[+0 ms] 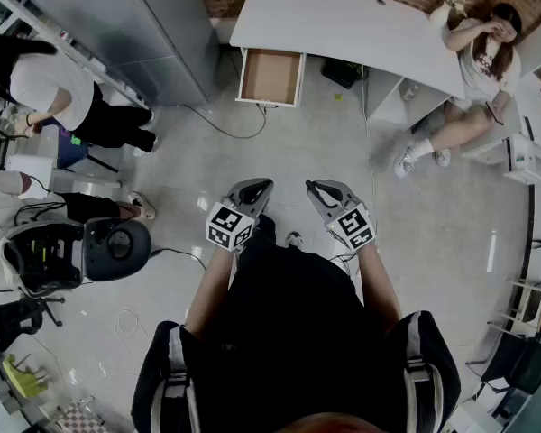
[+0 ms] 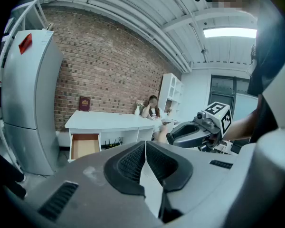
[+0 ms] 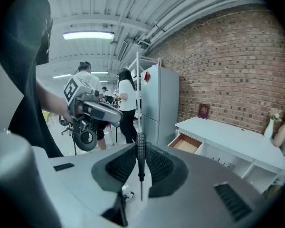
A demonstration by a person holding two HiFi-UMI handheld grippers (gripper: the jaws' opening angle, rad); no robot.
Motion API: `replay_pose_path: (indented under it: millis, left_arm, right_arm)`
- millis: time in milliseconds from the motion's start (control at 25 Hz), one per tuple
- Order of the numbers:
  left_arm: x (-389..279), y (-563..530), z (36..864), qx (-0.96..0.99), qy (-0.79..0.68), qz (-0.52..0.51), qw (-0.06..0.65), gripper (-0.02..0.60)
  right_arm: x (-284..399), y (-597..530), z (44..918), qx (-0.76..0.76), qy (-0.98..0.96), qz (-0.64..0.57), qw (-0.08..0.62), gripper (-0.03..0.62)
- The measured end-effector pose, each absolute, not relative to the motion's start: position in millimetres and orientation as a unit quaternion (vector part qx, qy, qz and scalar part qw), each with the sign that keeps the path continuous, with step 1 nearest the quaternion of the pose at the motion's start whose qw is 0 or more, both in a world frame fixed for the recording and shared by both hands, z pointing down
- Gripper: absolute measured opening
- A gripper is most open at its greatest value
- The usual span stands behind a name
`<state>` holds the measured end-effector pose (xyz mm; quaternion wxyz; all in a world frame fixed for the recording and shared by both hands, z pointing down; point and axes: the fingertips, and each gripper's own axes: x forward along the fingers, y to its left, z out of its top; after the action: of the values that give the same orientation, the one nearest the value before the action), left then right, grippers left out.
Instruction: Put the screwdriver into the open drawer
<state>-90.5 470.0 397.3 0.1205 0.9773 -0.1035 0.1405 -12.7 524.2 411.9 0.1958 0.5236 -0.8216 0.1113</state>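
Seen from above, a person stands on a grey floor (image 1: 343, 152) holding a gripper in each hand, side by side in front of the body and tilted slightly downward.

The left gripper (image 2: 145, 144) is clenched: its two ribbed black pads meet with nothing between them.

The right gripper (image 3: 140, 148) is grasping a screwdriver (image 3: 140, 158). The dark ribbed handle is pinched between the pads and its end pokes just past the jaw tips. The thin metal shaft points back toward the gripper's body.

The two grippers are near each other but apart.

Well ahead of both grippers, across the bare floor, stands a white desk (image 1: 343, 25) against a brick wall (image 2: 104, 65). Its drawer (image 1: 270, 77) is pulled out, showing a brown inside. The drawer lies ahead of the left gripper, a little to that gripper's left.

A tall grey cabinet (image 1: 135, 25) stands to the left of the drawer.

A person (image 1: 473, 79) sits at the desk's far end, ahead and right of the right gripper. Another person (image 1: 63, 88) stands off to the left of the left gripper, and a black office chair (image 1: 81, 251) sits nearer on that side.
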Motion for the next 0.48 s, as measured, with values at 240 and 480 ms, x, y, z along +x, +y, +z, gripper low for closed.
replay_pose_path:
  millis: [240,480]
  left_arm:
    - [-84,460,399,0.978,-0.097,0.144,0.119,0.02]
    - [-80,448,406,0.977,-0.09,0.156,0.115,0.02]
  right_arm:
    - [-3,508,407,0.529,-0.82,0.108,0.189,0.121]
    - [6,499,414,0.539,-0.812,0.12,0.19,0.121]
